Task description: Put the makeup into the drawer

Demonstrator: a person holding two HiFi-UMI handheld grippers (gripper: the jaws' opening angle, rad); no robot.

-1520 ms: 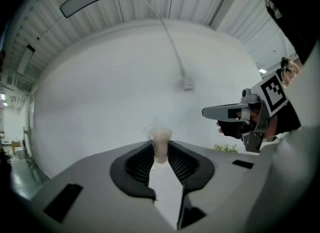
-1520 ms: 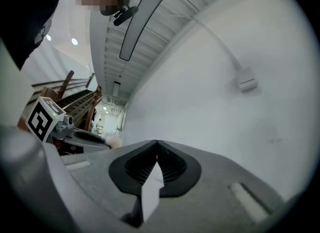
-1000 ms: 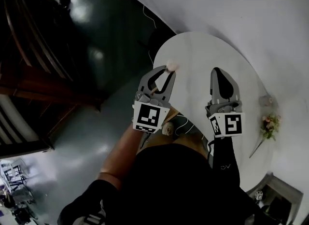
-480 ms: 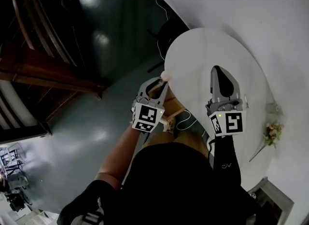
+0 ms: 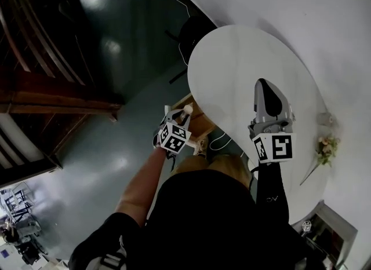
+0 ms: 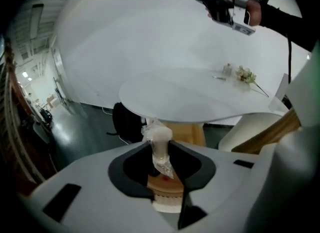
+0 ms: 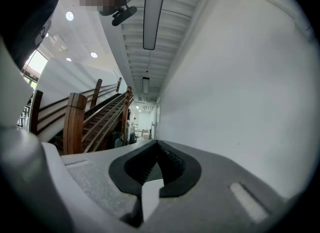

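Observation:
My left gripper [image 5: 181, 118] hangs low beside the near left edge of the white table [image 5: 249, 72], pointing steeply down. It is shut on the makeup [image 6: 160, 149], a pale puff-headed stick in clear wrap, whose head [image 5: 187, 109] sticks out past the fingertips. Its jaws have just been opening a little, with the makeup still between them. The light wooden drawer [image 5: 200, 123] shows under the tabletop, right by that gripper, and as wood beneath the table [image 6: 187, 133]. My right gripper [image 5: 266, 92] is held level above the table, shut and empty.
A small glass [image 5: 324, 118] and a sprig of flowers [image 5: 326, 147] lie at the table's right end. A dark chair [image 5: 194, 31] stands on the far side. A wooden staircase [image 5: 46, 89] runs along the left over the dark floor.
My left gripper has dropped from over the tabletop to beside the table's edge near the drawer, tipping downward with the makeup in it. The right gripper has sunk only slightly.

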